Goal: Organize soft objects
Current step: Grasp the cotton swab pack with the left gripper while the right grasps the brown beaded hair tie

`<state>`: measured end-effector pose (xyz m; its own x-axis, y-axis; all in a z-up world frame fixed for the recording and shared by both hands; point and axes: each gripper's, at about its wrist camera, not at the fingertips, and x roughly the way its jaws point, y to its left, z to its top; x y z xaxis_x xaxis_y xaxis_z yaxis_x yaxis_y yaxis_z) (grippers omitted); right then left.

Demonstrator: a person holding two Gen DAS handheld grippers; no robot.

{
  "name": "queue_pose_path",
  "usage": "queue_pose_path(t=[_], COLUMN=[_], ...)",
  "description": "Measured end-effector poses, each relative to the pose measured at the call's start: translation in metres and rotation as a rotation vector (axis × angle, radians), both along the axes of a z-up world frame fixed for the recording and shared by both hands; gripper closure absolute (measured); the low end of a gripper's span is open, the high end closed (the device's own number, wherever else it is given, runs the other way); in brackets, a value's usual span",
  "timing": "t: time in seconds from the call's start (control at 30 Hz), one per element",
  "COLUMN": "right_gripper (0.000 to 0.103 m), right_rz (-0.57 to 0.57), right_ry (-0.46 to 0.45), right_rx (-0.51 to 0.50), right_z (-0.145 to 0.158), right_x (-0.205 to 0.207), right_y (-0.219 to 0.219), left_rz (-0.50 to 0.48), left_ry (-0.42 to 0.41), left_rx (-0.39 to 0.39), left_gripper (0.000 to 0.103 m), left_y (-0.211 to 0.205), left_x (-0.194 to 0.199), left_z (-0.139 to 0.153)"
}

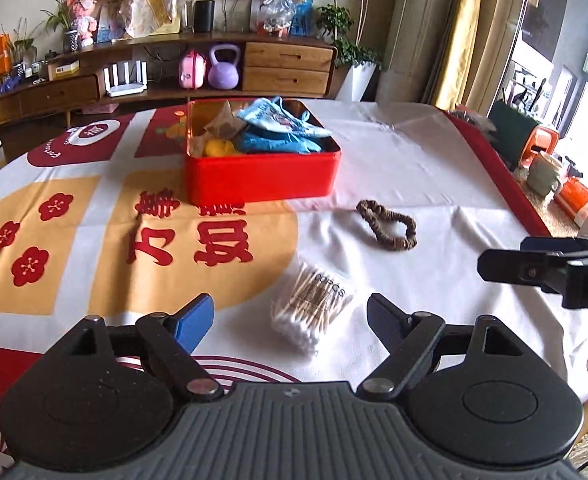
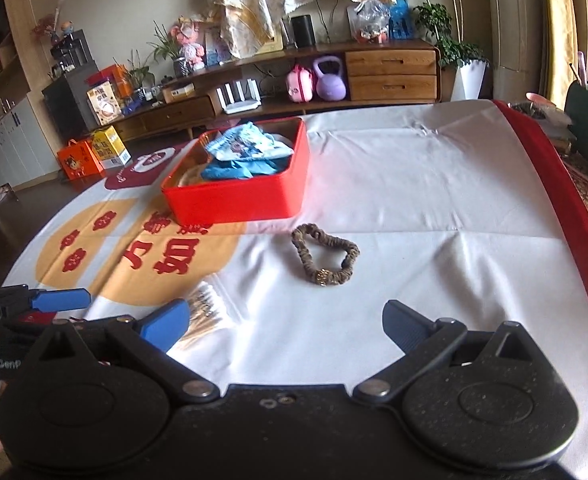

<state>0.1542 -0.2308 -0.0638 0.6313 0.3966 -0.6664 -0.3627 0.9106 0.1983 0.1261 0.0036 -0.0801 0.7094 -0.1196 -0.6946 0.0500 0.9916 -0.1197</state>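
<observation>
left wrist view: the left gripper [image 1: 289, 322] hangs over a table [image 1: 414, 160] draped in a white cloth with red and gold prints, its fingers spread wide with nothing pinched, and a clear pack of cotton swabs [image 1: 314, 312] lying on the cloth in the gap between them. beyond the swabs, a brown scrunchie [image 1: 388, 226] lies flat on the white cloth, apart from everything else. farther back sits an open red tin [image 1: 261, 174] holding blue fabric [image 1: 277, 136] and something yellow. at the right edge the right gripper [image 1: 494, 266] reaches in. from the right wrist view, the right gripper [image 2: 287, 326] also stands wide open and empty above bare cloth, the scrunchie [image 2: 326, 254] just ahead of it, the tin [image 2: 237, 200] beyond to the left, and the swabs [image 2: 205, 316] beside its blue finger.
</observation>
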Motion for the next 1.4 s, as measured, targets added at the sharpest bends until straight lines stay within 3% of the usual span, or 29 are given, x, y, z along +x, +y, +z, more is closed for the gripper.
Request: queue_pose_path(t=[0.77,0.97,1.13,1.2,1.33,1.4], right_gripper=[0.003,0.02,0.028,0.037,0.05,0.063], right_rz=[0.014,0.006,0.014,0.015,0.031,0.041], right_ry=[0.083,0.123,0.088,0.071,0.053,0.047], right_rx=[-0.133,-0.148,-0.199,-0.232,-0.251,-0.253], right_z=[-0.057,-0.07,-0.072,-0.072,-0.071,-0.07], right_x=[0.111,0.122,0.119,0.117,0.112,0.11], right_y=[0.035,0.041,0.047,0.05,0.054,0.056], left_rz=[-0.086,-0.095,-0.102,-0.104,-0.112,-0.121], left_ry=[0.052,0.056,0.039,0.034,0.019,0.013], left_rx=[0.082,0.085,0.108,0.117,0.128,0.128], left_gripper=[0.019,0.019,0.02,0.02,0.029,0.037], left_y=[-0.027,-0.029,-0.032,-0.033,-0.036,-0.037], left_x=[0.051,0.055,0.056,0.056,0.054,0.053], left_z=[-0.06,-0.069,-0.071,-0.071,-0.071,-0.07])
